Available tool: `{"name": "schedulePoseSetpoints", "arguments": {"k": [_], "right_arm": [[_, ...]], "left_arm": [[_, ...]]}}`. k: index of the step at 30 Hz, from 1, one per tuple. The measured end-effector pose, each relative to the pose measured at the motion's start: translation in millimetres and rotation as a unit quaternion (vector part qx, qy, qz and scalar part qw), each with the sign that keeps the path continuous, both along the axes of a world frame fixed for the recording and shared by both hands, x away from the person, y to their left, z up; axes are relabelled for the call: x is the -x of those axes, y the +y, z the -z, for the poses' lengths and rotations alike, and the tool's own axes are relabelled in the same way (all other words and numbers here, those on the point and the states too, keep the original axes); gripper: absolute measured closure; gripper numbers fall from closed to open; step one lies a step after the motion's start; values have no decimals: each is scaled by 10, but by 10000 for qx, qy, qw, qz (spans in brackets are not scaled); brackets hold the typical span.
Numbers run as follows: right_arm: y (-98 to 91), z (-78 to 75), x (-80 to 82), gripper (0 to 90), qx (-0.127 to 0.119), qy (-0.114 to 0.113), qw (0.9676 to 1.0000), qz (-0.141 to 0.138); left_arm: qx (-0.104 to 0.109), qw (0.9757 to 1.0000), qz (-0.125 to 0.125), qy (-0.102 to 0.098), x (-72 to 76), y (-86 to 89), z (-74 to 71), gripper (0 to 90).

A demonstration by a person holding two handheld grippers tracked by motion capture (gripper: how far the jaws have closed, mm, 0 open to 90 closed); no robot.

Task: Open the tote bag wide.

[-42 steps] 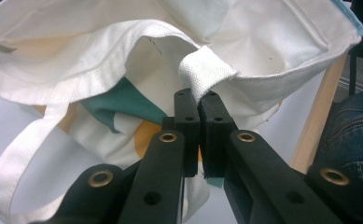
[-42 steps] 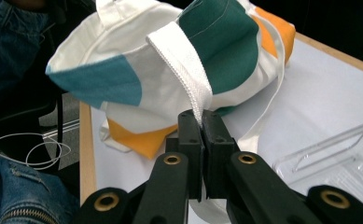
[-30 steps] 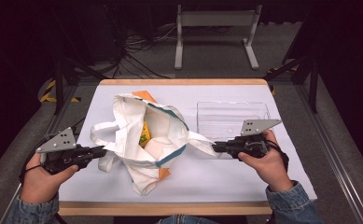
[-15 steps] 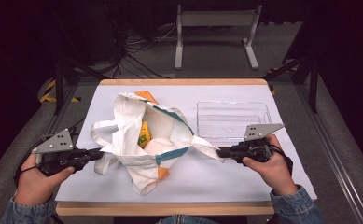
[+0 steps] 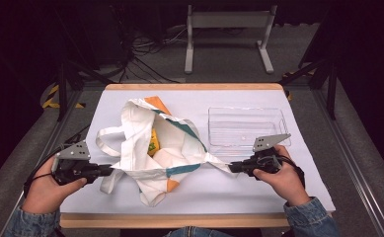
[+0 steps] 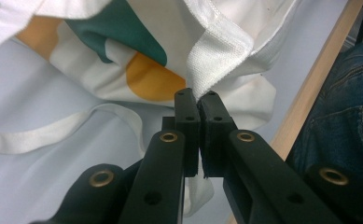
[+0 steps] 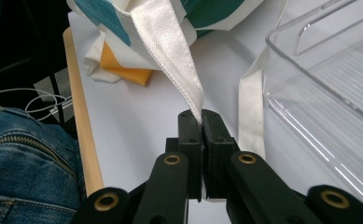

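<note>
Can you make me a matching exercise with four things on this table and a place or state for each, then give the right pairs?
Things:
1. left gripper
2. right gripper
3. clear tray
4. tote bag

States:
A. empty, at the table's right
B. stretched between both grippers
C. shut on the bag's edge near the wooden table edge
D. shut on the bag's edge beside the tray

Pairs: 1-C, 2-D, 3-A, 4-B

Tote bag (image 5: 162, 148): coarse woven cloth, matt, stitched hems. My left gripper (image 6: 198, 100) and right gripper (image 7: 200, 116): matt black plastic, brass-look inserts. Tray (image 5: 246, 129): clear glossy plastic, ribbed floor. Tabletop (image 5: 258, 185): smooth matt white sheet, pale wood edging.
</note>
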State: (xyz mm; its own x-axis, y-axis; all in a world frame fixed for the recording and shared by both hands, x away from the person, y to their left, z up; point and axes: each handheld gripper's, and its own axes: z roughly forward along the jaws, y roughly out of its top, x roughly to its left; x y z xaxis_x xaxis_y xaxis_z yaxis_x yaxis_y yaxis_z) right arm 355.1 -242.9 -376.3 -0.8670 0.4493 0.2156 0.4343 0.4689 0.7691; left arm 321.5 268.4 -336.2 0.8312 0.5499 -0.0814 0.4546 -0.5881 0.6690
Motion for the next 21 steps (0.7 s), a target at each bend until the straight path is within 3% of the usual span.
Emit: {"name": "schedulePoseSetpoints", "arguments": {"k": [6,14,17,21], "right_arm": [[-14,101,-10,876,128,92,9999,45],[-15,130,-8,866,153,35,9999,43],[-33,86,4,806,33,-24,10000,-15],[-46,-22,48,703,-131,-127,9997,-170]], "left_arm": [[-3,9999,46,148,-38,0,63,877],[314,9992,172,160,-10,24,20,856],[364,9991,197,63,33,36,-28,650],[721,9966,366,-138,138,57,-162,434]]}}
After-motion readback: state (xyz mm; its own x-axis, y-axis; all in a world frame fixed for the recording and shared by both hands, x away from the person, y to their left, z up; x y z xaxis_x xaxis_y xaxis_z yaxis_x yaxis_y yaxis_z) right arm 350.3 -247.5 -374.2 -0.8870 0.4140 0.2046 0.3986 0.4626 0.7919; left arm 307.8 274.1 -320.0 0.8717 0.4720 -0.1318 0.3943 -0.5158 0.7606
